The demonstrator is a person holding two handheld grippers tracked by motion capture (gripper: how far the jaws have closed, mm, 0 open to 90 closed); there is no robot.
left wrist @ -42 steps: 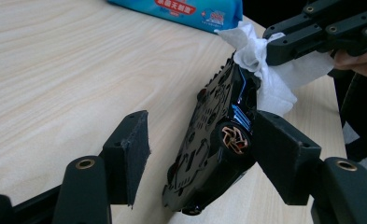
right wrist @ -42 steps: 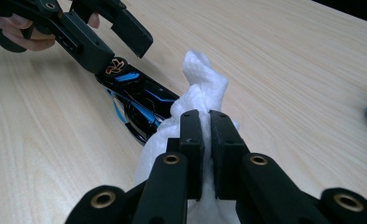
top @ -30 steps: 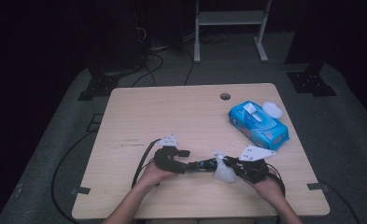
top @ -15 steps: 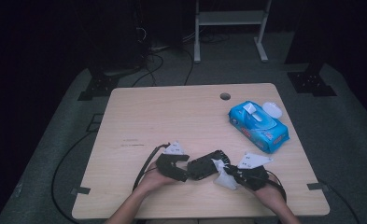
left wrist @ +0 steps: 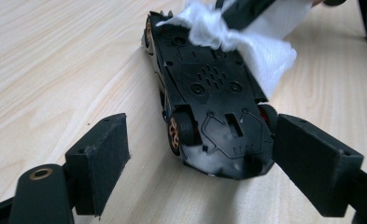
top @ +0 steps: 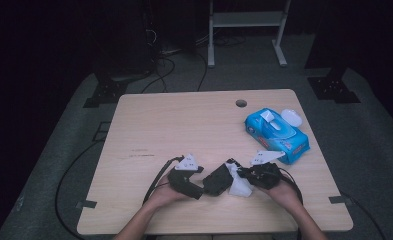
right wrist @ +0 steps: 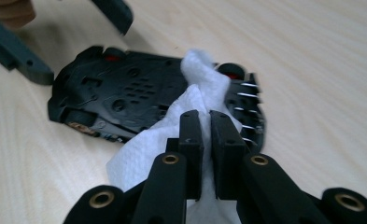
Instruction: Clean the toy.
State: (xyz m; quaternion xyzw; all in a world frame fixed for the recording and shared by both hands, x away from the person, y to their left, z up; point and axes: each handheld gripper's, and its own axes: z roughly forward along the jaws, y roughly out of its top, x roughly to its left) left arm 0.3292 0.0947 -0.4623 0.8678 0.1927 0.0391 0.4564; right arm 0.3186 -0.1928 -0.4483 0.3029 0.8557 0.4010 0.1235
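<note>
Black toy car (left wrist: 209, 93): it lies upside down on the wooden table (top: 184, 125), near my edge, between my two grippers.
White wipe (right wrist: 172, 135): my right gripper (right wrist: 201, 122) pinches it tight, jaws pressed almost together, and the wipe rests on the car's flat bottom.
Left gripper (left wrist: 200, 154): its jaws are spread wide, one on each side of the car's end. One jaw looks like it touches the car; the other stands apart.
What could go wrong: I think the car may slide or spin when I rub, because my left jaws do not hold it.
Another worry: the wipe may snag on the wheels (left wrist: 175, 130) and tear.
Blue wipe pack (top: 276, 135): it sits well apart, at the far right.
</note>
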